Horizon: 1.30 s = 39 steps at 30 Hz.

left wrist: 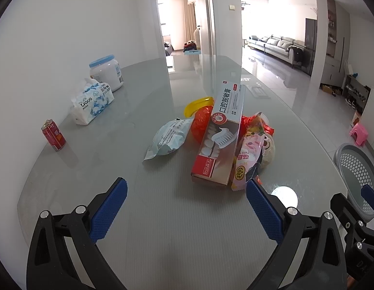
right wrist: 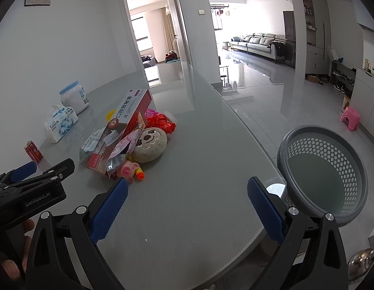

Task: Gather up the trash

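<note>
A pile of trash lies on the grey table [left wrist: 162, 217]: a toothpaste box [left wrist: 218, 140] leaning on top, a pale blue packet [left wrist: 168, 136], a red crumpled wrapper [left wrist: 200, 123], a pink snack bag [left wrist: 247, 159] and a yellow lid [left wrist: 199, 105]. In the right wrist view the box [right wrist: 124, 125] rests over a round plush face [right wrist: 150, 147] and a pink pig toy [right wrist: 128, 170]. My left gripper [left wrist: 187, 198] is open and empty, just short of the pile. My right gripper [right wrist: 187, 198] is open and empty over bare table. A grey perforated basket [right wrist: 324, 171] stands off the table's right edge.
A red can [left wrist: 54, 135], a tissue pack [left wrist: 92, 101] and a white jar with a blue lid [left wrist: 107, 72] stand along the left wall. A pink stool [right wrist: 350, 118] is on the floor. The table's curved edge [right wrist: 247, 130] runs at the right.
</note>
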Motion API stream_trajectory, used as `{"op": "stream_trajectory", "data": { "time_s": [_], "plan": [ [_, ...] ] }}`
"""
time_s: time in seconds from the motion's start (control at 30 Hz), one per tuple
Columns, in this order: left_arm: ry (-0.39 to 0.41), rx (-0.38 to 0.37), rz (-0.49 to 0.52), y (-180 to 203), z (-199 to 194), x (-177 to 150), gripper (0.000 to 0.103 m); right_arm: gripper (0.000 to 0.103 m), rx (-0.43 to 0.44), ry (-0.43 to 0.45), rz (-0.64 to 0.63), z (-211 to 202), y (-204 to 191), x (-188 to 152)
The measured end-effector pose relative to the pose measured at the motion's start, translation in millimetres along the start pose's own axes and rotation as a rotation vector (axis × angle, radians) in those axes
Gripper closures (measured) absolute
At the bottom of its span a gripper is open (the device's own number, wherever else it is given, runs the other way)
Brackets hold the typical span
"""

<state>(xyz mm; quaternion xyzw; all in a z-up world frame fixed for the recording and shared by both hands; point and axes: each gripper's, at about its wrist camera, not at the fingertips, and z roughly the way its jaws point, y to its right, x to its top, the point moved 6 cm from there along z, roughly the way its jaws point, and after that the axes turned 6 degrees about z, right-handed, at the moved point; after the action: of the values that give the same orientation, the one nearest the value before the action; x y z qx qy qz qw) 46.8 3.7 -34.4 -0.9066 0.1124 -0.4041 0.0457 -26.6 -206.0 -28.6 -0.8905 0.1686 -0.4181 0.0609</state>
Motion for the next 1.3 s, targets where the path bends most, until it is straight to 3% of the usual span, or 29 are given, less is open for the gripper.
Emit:
{"op": "stream_trajectory", "data": {
  "time_s": [0.4,0.6,0.97,1.3],
  "plan": [
    [0.0,0.003,-0.006,-1.8,4.9,-5.5,0.006,0.008,0.026,-0.009,-0.008,8.2,-0.3,-6.0],
    [-0.028,0.002,-0.049,-22.9,18.8,-18.3,0.006,0.008,0.061,-0.044,-0.012,19.0,-5.5,-10.5],
    [-0.055,0.04,-0.119,-68.7,44.2,-28.1,0.006,0.008,0.12,-0.12,-0.08,62.4,-38.7,-10.1],
    [-0.054,0.071,-0.084,-79.1,68.4,-19.2,0.006,0.009,0.119,-0.137,-0.098,95.0,-71.8,5.9]
  ]
}}
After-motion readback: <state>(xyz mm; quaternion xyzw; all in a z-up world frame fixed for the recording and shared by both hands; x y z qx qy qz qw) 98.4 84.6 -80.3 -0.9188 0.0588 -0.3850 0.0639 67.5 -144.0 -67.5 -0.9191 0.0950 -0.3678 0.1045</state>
